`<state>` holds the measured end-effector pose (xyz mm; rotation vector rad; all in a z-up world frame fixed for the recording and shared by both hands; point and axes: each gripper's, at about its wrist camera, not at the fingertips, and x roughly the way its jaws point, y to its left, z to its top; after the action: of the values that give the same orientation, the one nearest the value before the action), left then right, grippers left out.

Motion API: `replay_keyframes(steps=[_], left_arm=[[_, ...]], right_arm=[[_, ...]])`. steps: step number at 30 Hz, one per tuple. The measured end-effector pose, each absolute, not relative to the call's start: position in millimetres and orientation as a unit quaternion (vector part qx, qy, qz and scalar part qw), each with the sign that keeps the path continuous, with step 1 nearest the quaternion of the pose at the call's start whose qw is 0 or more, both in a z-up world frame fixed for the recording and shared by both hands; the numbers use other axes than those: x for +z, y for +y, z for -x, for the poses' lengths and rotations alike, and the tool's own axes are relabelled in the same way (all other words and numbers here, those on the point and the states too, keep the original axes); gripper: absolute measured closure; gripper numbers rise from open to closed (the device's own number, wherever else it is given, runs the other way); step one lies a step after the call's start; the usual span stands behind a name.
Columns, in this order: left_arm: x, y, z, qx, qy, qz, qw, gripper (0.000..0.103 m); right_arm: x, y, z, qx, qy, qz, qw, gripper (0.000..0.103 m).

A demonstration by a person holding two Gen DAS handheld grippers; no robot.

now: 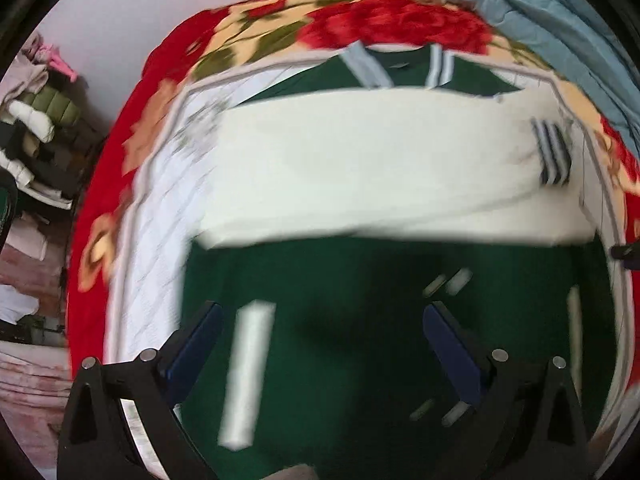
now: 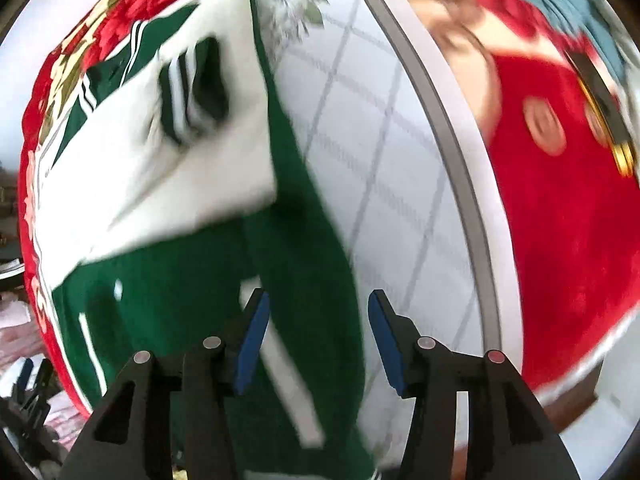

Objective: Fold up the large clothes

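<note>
Green and white jacket (image 1: 360, 160) lies flat on a white quilted sheet (image 1: 160, 216) over a red floral blanket (image 1: 392, 20) on the bed. White sleeves fold across the chest as a wide band, striped cuff (image 1: 554, 152) at the right end. Collar toward the far side, hem nearest both cameras, so the long axis runs away from the left wrist view. Grey-blue cloth (image 1: 560, 12) heaped at the far right, a stack of folded clothes (image 1: 36, 120) off the bed at left. No readable writing; frames blurred. Left gripper (image 1: 322, 344) hovers over the green hem, fingers wide apart, empty. Right gripper (image 2: 316, 340) over the jacket's right edge, fingers also apart, holding nothing
</note>
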<state>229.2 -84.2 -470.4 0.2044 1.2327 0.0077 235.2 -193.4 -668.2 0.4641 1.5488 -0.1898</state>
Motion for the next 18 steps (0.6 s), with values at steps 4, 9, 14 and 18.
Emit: replay_keyframes(steps=[4,9,14,18], left_arm=[[-529,-168,-268,-0.007,0.607,-0.104,0.788,0.001],[-585,-205,-290,0.023,0.630,-0.149,0.762,0.000],[-582,-199,-290,0.040,0.631,-0.149,0.760,0.000],[-576,-203,-287,0.053,0.629,-0.162,0.759,0.000]], right_arm=[[-704,-208,-273,-0.004,0.708,-0.203,0.676,0.062],[-708,-209,-270,0.046,0.702,-0.179,0.688,0.085],[-689,-264,-240,-0.057,0.671,-0.215,0.707,0.103],[-713,-304,-231,0.005,0.692,-0.326,0.644,0.102]])
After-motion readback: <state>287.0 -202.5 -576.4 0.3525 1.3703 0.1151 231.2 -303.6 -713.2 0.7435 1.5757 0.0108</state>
